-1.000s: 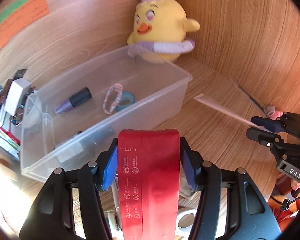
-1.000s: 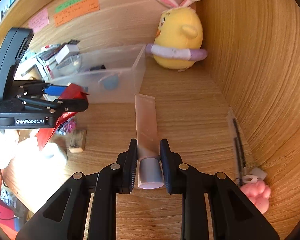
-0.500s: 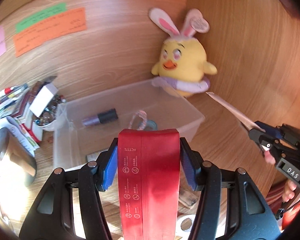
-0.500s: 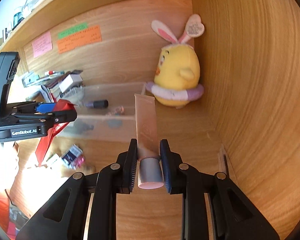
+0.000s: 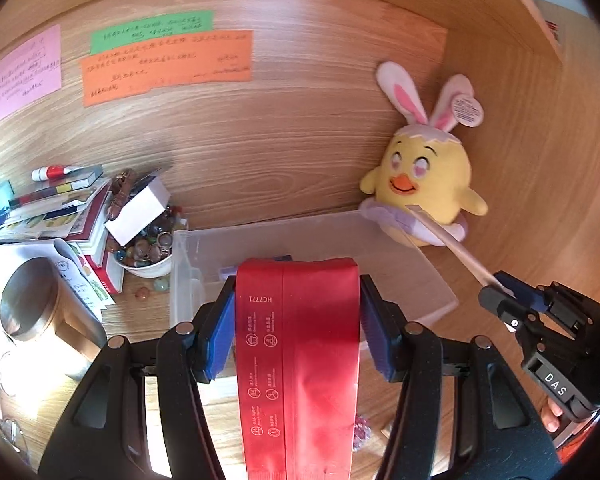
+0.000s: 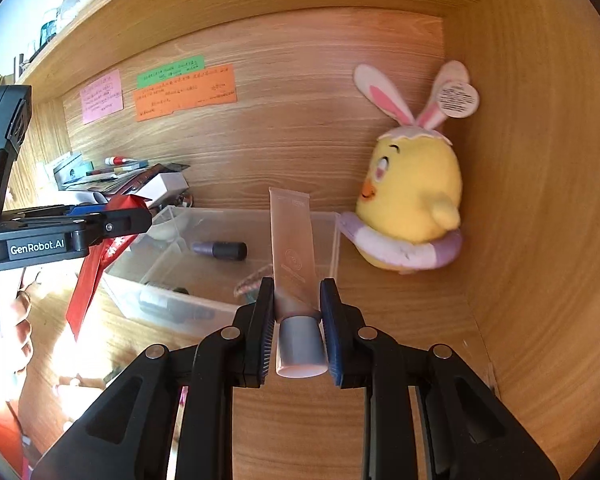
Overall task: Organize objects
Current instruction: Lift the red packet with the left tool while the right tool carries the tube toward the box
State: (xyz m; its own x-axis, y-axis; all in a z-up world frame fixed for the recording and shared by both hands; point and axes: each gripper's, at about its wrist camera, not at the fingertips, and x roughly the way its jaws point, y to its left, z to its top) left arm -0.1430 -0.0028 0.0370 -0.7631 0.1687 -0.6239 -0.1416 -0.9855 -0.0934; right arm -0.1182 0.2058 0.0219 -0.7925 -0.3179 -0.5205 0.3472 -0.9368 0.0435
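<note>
My left gripper [image 5: 296,304] is shut on a flat red packet [image 5: 296,364], held above the near wall of a clear plastic bin [image 5: 424,280]. My right gripper [image 6: 296,308] is shut on a pale pink tube [image 6: 292,240] just above its grey cap, the tube's crimped end pointing at the bin [image 6: 172,304]. Inside the bin lie a purple and black bottle [image 6: 220,250] and a beaded bracelet [image 6: 254,278]. The right wrist view has the left gripper [image 6: 136,220] with the red packet [image 6: 88,276] at the left. In the left wrist view the right gripper [image 5: 500,288] holds the tube [image 5: 448,240] at the right.
A yellow chick plush [image 5: 424,184] with rabbit ears sits in the back right corner, right of the bin. Left of the bin are a bowl of beads [image 5: 148,252], a pile of books [image 5: 60,208] and a metal tin [image 5: 40,304]. Sticky notes [image 5: 164,64] hang on the back wall.
Both grippers have risen off the desk with their loads and now sit higher over the bin. The tube has left the desk surface. Neither grip has changed.
</note>
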